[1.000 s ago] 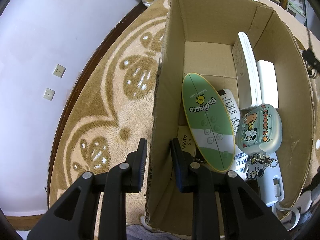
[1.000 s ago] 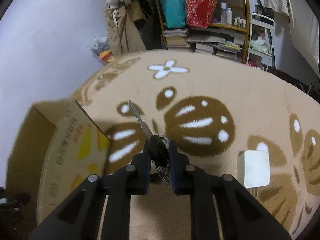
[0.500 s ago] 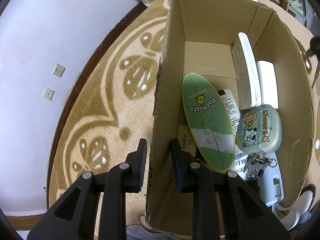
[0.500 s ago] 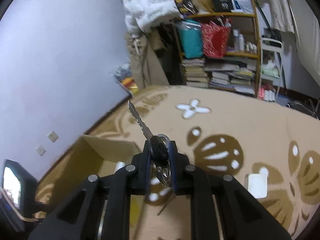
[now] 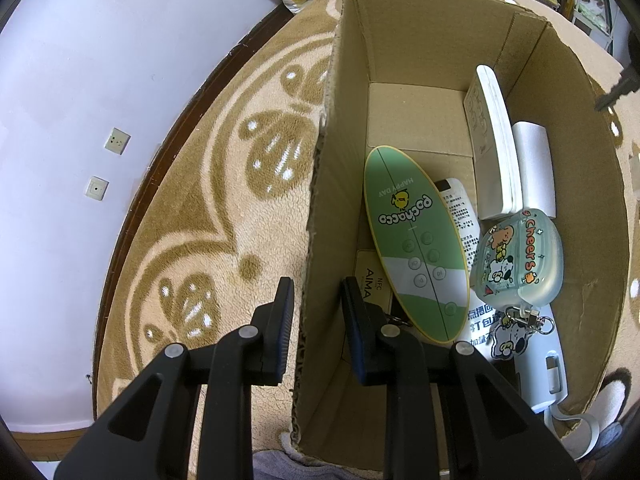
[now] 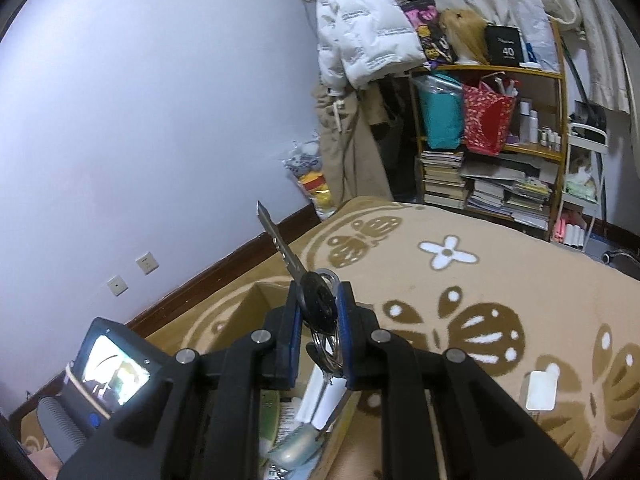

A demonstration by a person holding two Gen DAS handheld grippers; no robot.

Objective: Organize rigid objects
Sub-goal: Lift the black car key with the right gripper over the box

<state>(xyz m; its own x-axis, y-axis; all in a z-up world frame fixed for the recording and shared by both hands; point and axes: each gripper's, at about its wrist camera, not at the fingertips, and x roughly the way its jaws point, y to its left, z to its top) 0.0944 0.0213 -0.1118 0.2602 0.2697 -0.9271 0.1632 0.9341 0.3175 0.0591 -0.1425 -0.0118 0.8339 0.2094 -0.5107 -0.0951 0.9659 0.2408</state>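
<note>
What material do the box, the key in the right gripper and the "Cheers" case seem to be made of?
Box: corrugated cardboard, matte brown, with rough, frayed cut edges.
Key: the blade looks like bare metal, grey and dull-shiny; the black head is probably plastic or rubber. The right gripper clamps it.
"Cheers" case: apparently translucent soft plastic or silicone, frosted pale green, with printed cartoons.

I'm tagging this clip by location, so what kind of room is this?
Probably a lived-in bedroom or spare room at home: a patterned carpet, a cluttered bookshelf, and a white puffer jacket hanging by the wall.
</note>
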